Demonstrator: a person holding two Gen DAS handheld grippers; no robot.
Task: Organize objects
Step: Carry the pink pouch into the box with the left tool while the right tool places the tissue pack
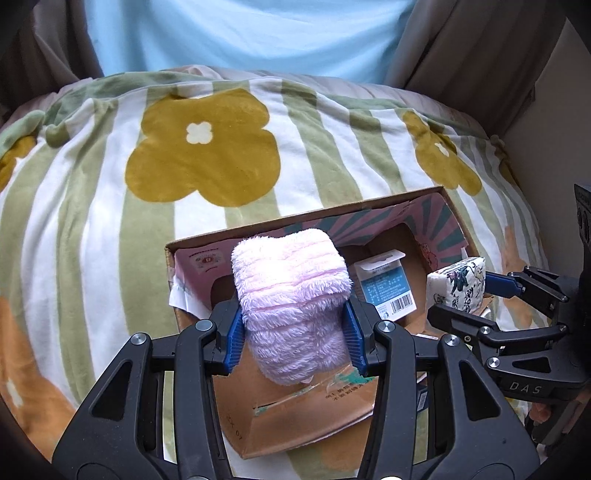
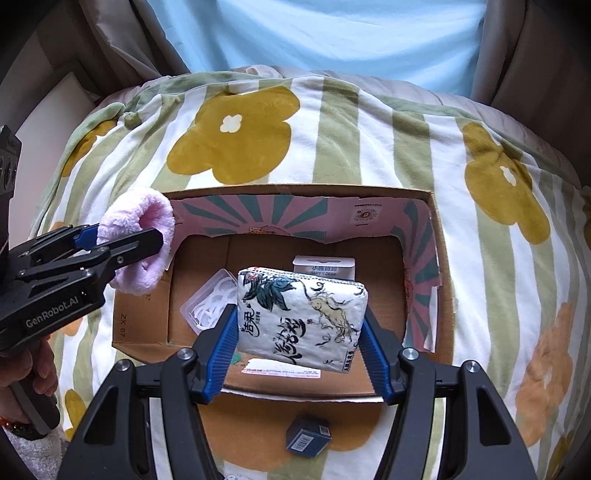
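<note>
Gripping a pink fluffy cloth [image 1: 291, 306] over the cardboard box [image 2: 432, 236], the left gripper [image 1: 293, 339] is clamped. Right gripper [image 2: 299, 349] pinches a tissue pack [image 2: 301, 317] above the box interior. Small dark box [image 2: 309, 437] lies outside on the blanket [image 2: 332, 140].

**Setting: Domestic Bedroom**

The work surface is a bed covered by a plush blanket [image 1: 207, 155] with green and white stripes and large mustard flowers; it fills the centre of both views. Beige curtains [image 2: 110, 33] hang at the upper left and upper right of the frame, with pale blue fabric [image 1: 243, 33] between them along the top edge. An opened cardboard box [image 2: 421, 192] with a printed pink lining rests on the blanket, holding small retail-packaged household items. Soft furnishings and consumer packaging indicate a home.
</note>
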